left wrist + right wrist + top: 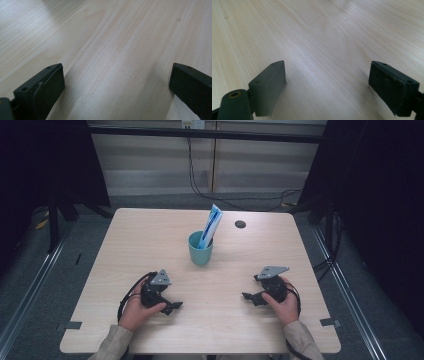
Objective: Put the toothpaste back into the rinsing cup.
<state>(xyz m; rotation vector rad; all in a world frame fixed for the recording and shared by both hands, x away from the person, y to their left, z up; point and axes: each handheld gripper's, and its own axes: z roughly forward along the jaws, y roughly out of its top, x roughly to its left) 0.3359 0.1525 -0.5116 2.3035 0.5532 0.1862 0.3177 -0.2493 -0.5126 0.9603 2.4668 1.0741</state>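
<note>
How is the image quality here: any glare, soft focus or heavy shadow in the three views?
High view: table evenly lit, surroundings dark, cup sharp enough. Left gripper view: a pale sheen runs across the wood, near fingers soft. Right gripper view: similar sheen, fingers cast soft shadows.

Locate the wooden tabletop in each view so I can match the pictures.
High view: the tabletop sits in the centre, with a teal cup toward its far middle.
Left gripper view: the tabletop runs under and beyond the left gripper, whose jaws are apart.
Right gripper view: the tabletop runs under and beyond the right gripper, jaws apart.
Shared landmark: the pale wood grain.
</note>
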